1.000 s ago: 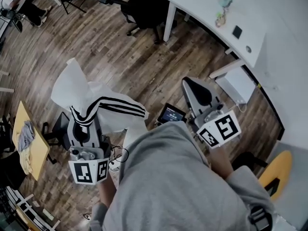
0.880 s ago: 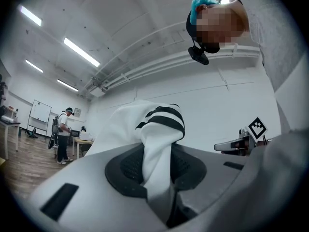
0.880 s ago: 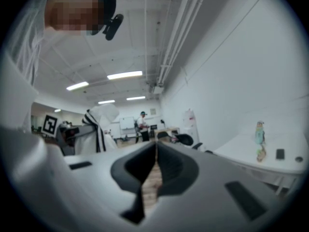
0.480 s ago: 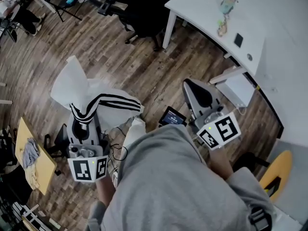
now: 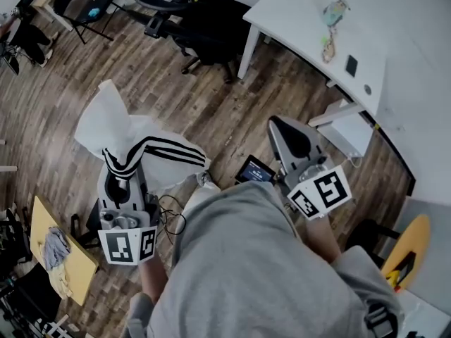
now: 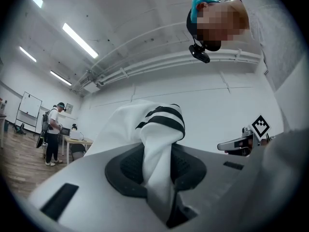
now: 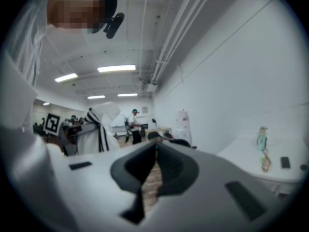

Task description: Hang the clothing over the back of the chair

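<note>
A white garment with black stripes (image 5: 137,143) hangs from my left gripper (image 5: 118,167), which is shut on a bunched fold of it. In the left gripper view the cloth (image 6: 157,124) rises out from between the jaws of the left gripper (image 6: 155,151). My right gripper (image 5: 282,127) is held level at the right; in its own view the right gripper (image 7: 155,147) has its tips meeting with nothing between them. A black office chair (image 5: 208,16) stands ahead on the wood floor, apart from both grippers. The left gripper and garment (image 7: 99,124) also show in the right gripper view.
A white desk (image 5: 303,5) at the upper right carries a small colourful figure (image 5: 331,5) and a dark phone (image 5: 350,46). A yellow table with cloths (image 5: 60,248) is at the lower left. A small screen (image 5: 255,169) lies below. People (image 6: 52,134) stand far off.
The floor has slid down and to the left in the head view, and the black office chair has come further into view at the top. Both grippers keep their pose, and the garment stays held.
</note>
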{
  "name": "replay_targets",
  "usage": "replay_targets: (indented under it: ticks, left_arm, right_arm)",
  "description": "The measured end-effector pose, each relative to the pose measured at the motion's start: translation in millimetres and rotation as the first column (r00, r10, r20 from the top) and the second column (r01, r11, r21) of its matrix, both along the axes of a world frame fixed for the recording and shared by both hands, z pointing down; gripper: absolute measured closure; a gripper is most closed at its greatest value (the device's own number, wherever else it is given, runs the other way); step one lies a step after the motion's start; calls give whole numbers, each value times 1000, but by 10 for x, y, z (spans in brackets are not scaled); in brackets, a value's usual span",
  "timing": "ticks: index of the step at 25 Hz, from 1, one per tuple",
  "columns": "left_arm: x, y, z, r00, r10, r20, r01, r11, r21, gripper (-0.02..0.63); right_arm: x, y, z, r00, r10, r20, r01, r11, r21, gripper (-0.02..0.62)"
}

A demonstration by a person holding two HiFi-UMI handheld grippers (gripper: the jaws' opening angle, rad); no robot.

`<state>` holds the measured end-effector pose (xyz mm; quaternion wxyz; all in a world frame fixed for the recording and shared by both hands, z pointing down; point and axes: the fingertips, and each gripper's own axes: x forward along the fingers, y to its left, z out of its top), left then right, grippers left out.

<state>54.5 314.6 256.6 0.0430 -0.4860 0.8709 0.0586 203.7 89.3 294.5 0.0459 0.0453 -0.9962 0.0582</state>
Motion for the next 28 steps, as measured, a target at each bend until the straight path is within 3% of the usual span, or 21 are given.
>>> replay_targets:
  ticks: [16,28]
  left_arm:
    - [-1056,44,65,999,49,13,-49,999,-8,494]
    - [-1314,89,185,999,42,-15,-42,999,-23,494]
  right_arm:
    - [-839,-42,90,993,118,-4,-118,993,-5,560]
    - [-958,-135,180,986,164,-41,-165,986,-9,560]
